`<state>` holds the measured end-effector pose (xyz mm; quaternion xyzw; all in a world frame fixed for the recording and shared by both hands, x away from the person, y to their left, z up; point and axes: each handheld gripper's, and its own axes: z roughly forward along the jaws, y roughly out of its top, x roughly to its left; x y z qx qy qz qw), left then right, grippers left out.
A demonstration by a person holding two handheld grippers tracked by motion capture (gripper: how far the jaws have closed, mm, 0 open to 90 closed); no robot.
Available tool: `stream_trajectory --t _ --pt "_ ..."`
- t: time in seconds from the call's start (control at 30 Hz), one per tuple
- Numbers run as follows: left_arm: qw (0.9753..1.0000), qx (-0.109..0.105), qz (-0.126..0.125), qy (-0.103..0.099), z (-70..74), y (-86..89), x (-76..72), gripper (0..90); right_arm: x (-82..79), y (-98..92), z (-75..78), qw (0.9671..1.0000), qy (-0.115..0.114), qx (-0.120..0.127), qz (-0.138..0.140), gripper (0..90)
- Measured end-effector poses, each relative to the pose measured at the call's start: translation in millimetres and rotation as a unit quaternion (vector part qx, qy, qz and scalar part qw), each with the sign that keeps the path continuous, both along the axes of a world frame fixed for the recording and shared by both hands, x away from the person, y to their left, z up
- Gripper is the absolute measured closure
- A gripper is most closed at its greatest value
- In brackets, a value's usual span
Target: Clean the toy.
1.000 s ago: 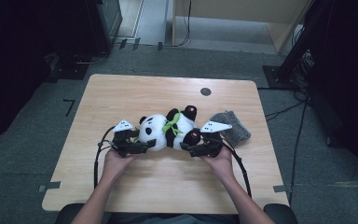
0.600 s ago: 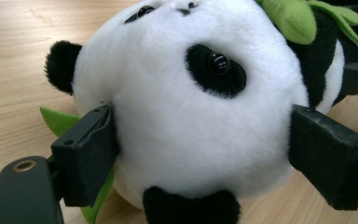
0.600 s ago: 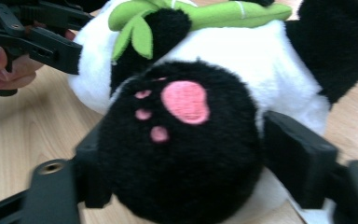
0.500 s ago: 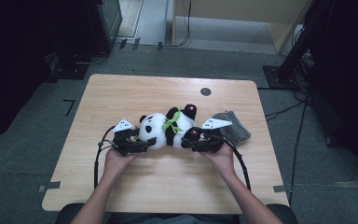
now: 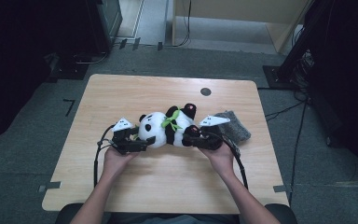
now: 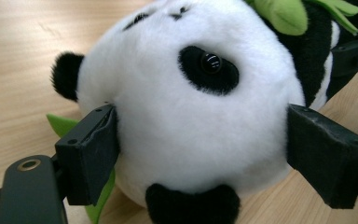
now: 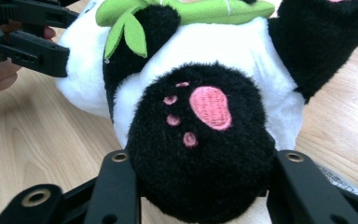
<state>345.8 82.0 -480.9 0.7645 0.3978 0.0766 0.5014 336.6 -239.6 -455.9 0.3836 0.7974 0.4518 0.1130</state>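
Currently listed: plush panda (image 5: 168, 128), lying near mid-table (image 5: 121, 93), a grey cloth (image 5: 235, 125) just beside it. Left gripper (image 5: 140, 140) clamps its white head from both sides; right gripper (image 5: 191, 137) clamps one black foot with pink pad.

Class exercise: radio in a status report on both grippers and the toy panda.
Left gripper shut on panda head. Right gripper shut on one black foot. Panda lying across the table. Grey cloth just beyond right gripper, not obstructing.
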Motion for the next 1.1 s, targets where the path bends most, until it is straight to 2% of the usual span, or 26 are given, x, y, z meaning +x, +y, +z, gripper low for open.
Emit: stream_trajectory --t 0.07,0.1,0.13,0.3,0.33,0.5,0.53,0.57,0.6,0.63,0.73,0.77,0.8,0.87,0.97,1.07,1.1 --pt "1.0000 -0.006 -0.001 -0.003 1.8 1.3 -0.7 15.3 -0.3 -0.1 2.3 1.0000 -0.002 0.001 -0.006 62.0" --pt "0.9999 -0.006 -0.003 -0.010 4.2 2.6 -2.6 15.3 0.8 -2.0 8.1 0.9999 -0.005 0.008 -0.010 62.5" --pt "0.9999 -0.005 -0.005 -0.013 5.1 3.5 -3.2 15.3 0.5 -3.2 11.4 0.9998 0.001 0.012 -0.014 62.6" --pt "0.9999 0.001 -0.011 -0.011 5.7 6.0 -5.2 15.2 0.2 -8.5 17.8 0.9996 0.008 0.019 -0.020 63.5" --pt "0.9998 0.004 -0.014 -0.015 6.2 6.9 -7.1 15.2 1.8 -13.2 21.8 0.9992 0.015 0.029 -0.021 63.5" --pt "0.9994 0.001 -0.031 -0.019 6.7 10.0 -13.0 15.3 1.6 -26.6 34.8 0.9975 0.016 0.061 -0.032 63.5" --pt "0.9994 0.001 -0.031 -0.019 6.7 10.0 -13.0 15.2 1.6 -26.6 34.8 0.9975 0.016 0.061 -0.032 63.5" --pt "0.9990 0.004 -0.037 -0.025 6.5 7.6 -14.8 14.9 1.0 -31.9 41.4 0.9964 0.019 0.076 -0.032 63.4" --pt "0.9990 0.004 -0.037 -0.025 6.5 7.6 -14.8 12.5 1.0 -31.9 41.4 0.9964 0.019 0.076 -0.032 63.4" --pt "0.9989 0.003 -0.038 -0.029 6.8 6.0 -15.5 12.5 1.1 -33.2 44.0 0.9960 0.023 0.081 -0.027 63.2" --pt "0.9979 0.007 -0.030 -0.057 9.8 -1.0 -17.4 8.7 -1.7 -33.5 49.5 0.9951 0.032 0.093 -0.011 63.1" --pt "0.9973 0.005 -0.038 -0.063 10.3 -2.4 -17.2 1.7 -2.6 -32.5 50.1 0.9947 0.034 0.097 -0.004 63.1" --pt "0.9960 -0.002 -0.049 -0.075 10.4 -2.7 -17.3 0.0 -3.6 -30.8 51.0 0.9942 0.040 0.100 0.009 63.1" --pt "0.9935 -0.001 -0.062 -0.095 11.8 -4.5 -18.1 0.0 -5.7 -26.3 52.3 0.9929 0.052 0.102 0.031 63.1" --pt "0.9932 0.005 -0.063 -0.097 12.5 -7.2 -18.2 0.0 -4.6 -25.3 50.9 0.9919 0.063 0.102 0.042 63.0" --pt "0.9935 0.032 -0.060 -0.091 9.8 -12.9 -17.9 0.3 -4.7 -18.7 46.6 0.9919 0.075 0.089 0.052 62.8" --pt "0.9935 0.039 -0.060 -0.088 8.7 -12.7 -17.8 6.1 -5.6 -15.4 45.1 0.9929 0.071 0.079 0.055 62.4"
